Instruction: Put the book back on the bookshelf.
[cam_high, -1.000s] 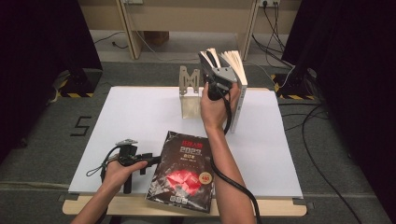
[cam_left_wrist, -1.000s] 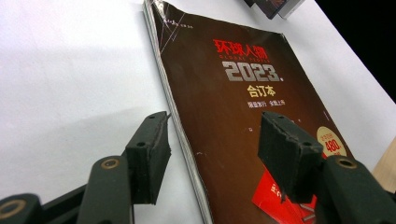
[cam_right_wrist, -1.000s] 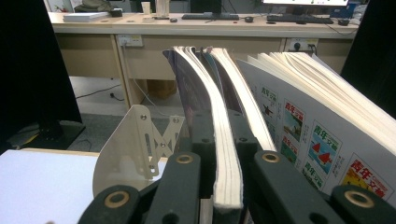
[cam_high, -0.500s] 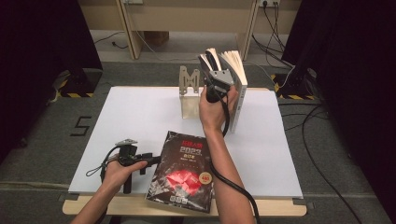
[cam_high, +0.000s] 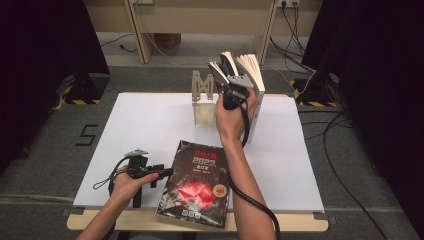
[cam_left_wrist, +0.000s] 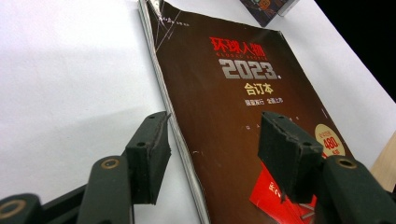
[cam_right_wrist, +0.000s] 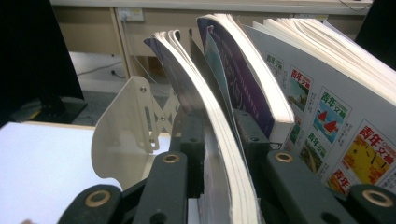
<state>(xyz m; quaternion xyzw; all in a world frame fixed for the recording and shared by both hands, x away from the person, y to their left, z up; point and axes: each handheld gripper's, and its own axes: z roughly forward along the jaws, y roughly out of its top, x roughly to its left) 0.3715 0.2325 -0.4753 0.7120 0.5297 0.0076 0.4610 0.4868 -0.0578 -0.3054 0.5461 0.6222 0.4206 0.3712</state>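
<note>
White board (cam_high: 140, 135) covers most of the table, with grey floor and dark curtains around it. At the far edge a pale metal bookend (cam_high: 202, 97) stands upright, and books lean in a row just to its right. The right gripper (cam_high: 231, 82) is up at that row; in the right gripper view a thin magazine (cam_right_wrist: 205, 121) stands between its jaws, which have just been opening, and I cannot tell whether the pads press on it. Beside it stand a purple-covered book (cam_right_wrist: 243, 79) and a thick volume (cam_right_wrist: 327, 107) whose far end is cut off by the frame. Near the front edge a dark red magazine (cam_high: 197, 182) lies flat, its lower corner overhanging the board. The left gripper (cam_high: 160, 172) rests beside it, jaws apart, straddling the magazine's left edge without gripping it.
</note>
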